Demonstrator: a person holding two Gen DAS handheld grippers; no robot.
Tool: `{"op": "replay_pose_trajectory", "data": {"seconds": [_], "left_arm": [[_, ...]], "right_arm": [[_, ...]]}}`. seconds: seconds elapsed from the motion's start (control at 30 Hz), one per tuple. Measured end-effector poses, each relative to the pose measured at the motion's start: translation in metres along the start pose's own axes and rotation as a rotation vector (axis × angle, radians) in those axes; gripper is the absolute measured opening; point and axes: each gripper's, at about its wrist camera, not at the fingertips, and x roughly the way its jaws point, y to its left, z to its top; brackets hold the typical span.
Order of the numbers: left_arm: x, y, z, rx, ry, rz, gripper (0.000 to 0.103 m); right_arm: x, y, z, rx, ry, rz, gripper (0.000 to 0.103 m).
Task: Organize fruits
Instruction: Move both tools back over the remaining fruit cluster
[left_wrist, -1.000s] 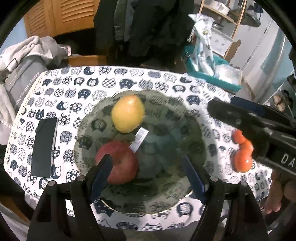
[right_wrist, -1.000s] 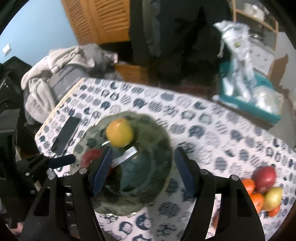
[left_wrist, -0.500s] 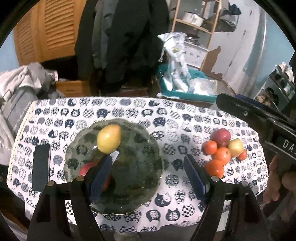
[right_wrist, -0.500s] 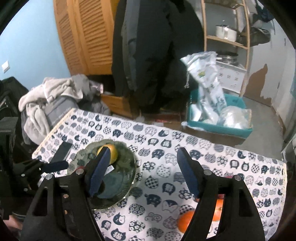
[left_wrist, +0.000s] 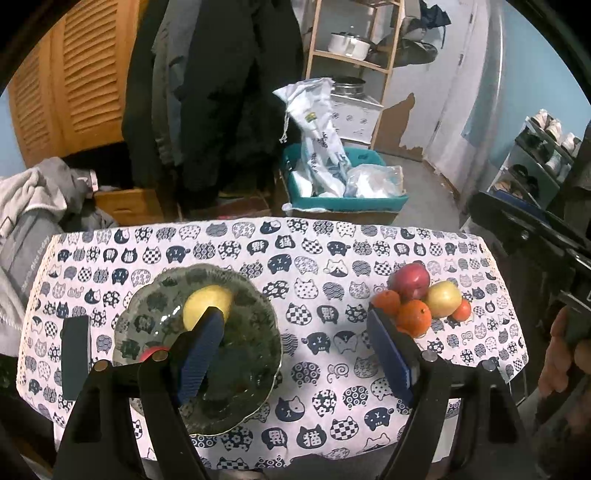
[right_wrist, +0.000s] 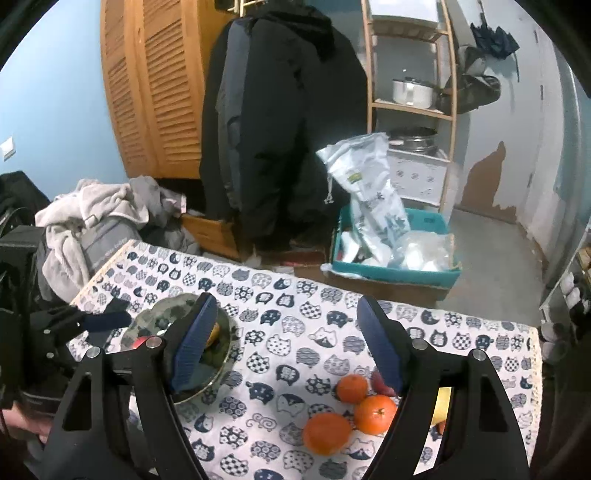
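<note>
Two fruits sit in the glass bowl (left_wrist: 258, 317); your right gripper (right_wrist: 286, 339), jaws just opening and empty, should next reach the fruit pile (right_wrist: 354, 406) right of the bowl; left gripper (left_wrist: 295, 343) open, empty

Blue walls, louvred wooden doors (right_wrist: 155, 88), hanging dark coats (right_wrist: 280, 122), a wooden shelf (right_wrist: 410, 107).

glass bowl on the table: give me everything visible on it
The glass bowl is a wide, shallow dish of clear greenish glass with a scalloped rim; the cat-print tablecloth shows through it. It sits upright on the table's left part, beside a dark flat object. Inside lie a yellow fruit toward the far side and a red fruit, mostly hidden behind the left gripper. No gripper touches it.
</note>
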Motion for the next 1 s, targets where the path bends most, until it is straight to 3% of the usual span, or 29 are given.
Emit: {"op": "replay_pose_trajectory", "data": {"seconds": [0.5,1.0], "left_arm": [[0.002,-0.044,0.010,0.069,-0.005,-0.034,0.086],[0.029,-0.102,0.009,0.178,0.052,-0.079,0.086]], "right_arm": [[-0.041,-0.052,-0.010,0.056,-0.033,-0.069,0.085],[-0.053,-0.118,-0.043,0.120,0.026,-0.183,0.085]]}}
